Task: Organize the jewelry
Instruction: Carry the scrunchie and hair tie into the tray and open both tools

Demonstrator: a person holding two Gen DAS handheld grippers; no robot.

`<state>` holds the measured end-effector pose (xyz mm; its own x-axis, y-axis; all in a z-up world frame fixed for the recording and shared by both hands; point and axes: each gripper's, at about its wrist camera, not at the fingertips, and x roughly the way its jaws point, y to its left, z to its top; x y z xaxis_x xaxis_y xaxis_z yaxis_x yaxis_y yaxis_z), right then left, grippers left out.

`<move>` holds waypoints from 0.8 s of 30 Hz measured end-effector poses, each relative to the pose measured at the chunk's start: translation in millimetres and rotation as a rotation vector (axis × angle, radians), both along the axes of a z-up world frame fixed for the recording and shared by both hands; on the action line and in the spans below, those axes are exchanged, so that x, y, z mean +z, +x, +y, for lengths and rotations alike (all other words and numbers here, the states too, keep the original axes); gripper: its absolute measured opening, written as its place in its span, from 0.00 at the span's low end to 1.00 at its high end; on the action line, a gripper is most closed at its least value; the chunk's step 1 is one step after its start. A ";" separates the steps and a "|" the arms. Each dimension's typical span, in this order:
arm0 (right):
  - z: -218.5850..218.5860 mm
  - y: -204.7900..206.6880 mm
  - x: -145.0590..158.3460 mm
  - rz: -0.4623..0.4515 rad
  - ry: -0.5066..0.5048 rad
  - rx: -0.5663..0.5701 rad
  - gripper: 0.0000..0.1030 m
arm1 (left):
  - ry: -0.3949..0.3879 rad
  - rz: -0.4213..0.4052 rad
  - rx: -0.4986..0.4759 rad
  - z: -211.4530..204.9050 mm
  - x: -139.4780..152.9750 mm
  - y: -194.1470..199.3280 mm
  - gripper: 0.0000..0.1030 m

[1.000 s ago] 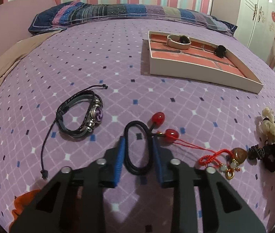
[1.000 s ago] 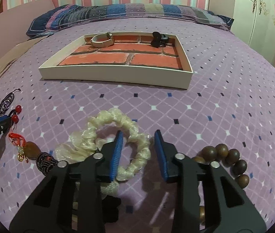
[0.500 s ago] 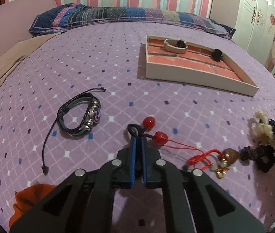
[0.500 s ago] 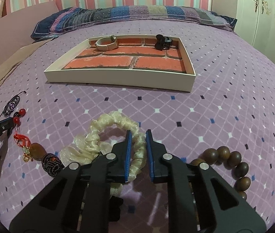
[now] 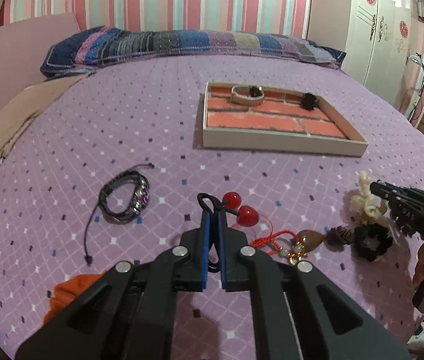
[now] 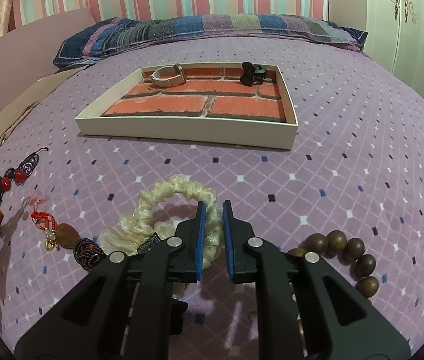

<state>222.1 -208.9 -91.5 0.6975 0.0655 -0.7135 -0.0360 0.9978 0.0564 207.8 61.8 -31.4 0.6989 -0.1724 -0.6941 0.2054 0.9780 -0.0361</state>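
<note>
My left gripper (image 5: pixel 212 213) is shut on a black hair tie (image 5: pixel 207 199) with two red cherry beads (image 5: pixel 248 216), held just above the purple bedspread. In the right wrist view my right gripper (image 6: pixel 212 207) has its jaws closing on a cream scrunchie (image 6: pixel 164 195), and the blue pads pinch its near side. The scrunchie still rests on the bed. A white tray (image 6: pixel 182 132) with a brick-pattern floor lies further back. It holds a beige band (image 6: pixel 168 76) and a black clip (image 6: pixel 251 73).
A dark braided bracelet (image 5: pixel 125 199) lies to the left. A red-cord charm with an amber stone (image 5: pixel 309 240) and a black scrunchie (image 5: pixel 372 241) lie between the grippers. Wooden beads (image 6: pixel 350 250) sit at the right, orange cloth (image 5: pixel 71 288) at the near left. Pillows line the far edge.
Both grippers closed: the left on the black hair tie, then it rose and lifted the cherry beads; the right narrowed onto the cream scrunchie and stayed in place.
</note>
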 end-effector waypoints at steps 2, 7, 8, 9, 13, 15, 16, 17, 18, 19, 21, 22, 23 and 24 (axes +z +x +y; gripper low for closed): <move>0.7 -0.7 2.5 -0.005 -0.002 0.005 0.11 | -0.002 -0.013 0.004 -0.6 6.1 -1.0 0.06; 0.4 -0.1 11.7 -0.026 -0.004 0.009 0.10 | -0.007 -0.037 0.004 -3.6 22.4 0.9 0.06; 0.6 0.1 13.7 -0.030 -0.006 0.008 0.10 | -0.009 -0.041 0.004 -4.7 25.7 2.8 0.06; 0.5 1.0 16.7 -0.037 -0.008 0.009 0.09 | -0.011 -0.046 0.003 -5.5 29.2 5.2 0.06; -1.3 9.4 28.9 -0.061 -0.006 0.012 0.09 | -0.017 -0.065 0.004 -11.4 40.9 18.1 0.06; -2.4 14.1 35.2 -0.073 -0.005 0.012 0.09 | -0.017 -0.072 0.004 -15.4 46.3 25.1 0.06; -3.3 17.6 39.2 -0.081 -0.004 0.011 0.09 | -0.019 -0.075 0.005 -17.7 49.6 30.0 0.06; -4.2 21.6 43.2 -0.089 -0.004 0.009 0.09 | -0.020 -0.078 0.006 -19.3 51.6 33.1 0.06; -5.0 25.0 46.5 -0.094 -0.003 0.008 0.09 | -0.022 -0.082 0.006 -21.0 54.3 37.5 0.06; -6.0 29.7 50.7 -0.101 -0.003 0.006 0.09 | -0.025 -0.086 0.006 -22.7 56.9 41.4 0.06; -7.2 37.1 56.9 -0.112 -0.003 0.004 0.09 | -0.029 -0.095 0.009 -27.1 63.2 52.4 0.06; -8.1 43.1 61.1 -0.118 -0.006 0.003 0.09 | -0.031 -0.098 0.010 -28.7 65.3 56.6 0.06; -8.6 46.8 63.6 -0.122 -0.008 0.002 0.09 | -0.032 -0.103 0.011 -31.4 68.4 62.3 0.06; -9.7 52.8 67.3 -0.128 -0.011 0.000 0.09 | -0.032 -0.109 0.011 -34.3 71.4 68.3 0.06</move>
<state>274.9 -218.6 -24.2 0.7828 0.0580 -0.6196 -0.0423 0.9983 0.0401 276.1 27.5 40.0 0.7721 -0.1849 -0.6080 0.1989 0.9790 -0.0451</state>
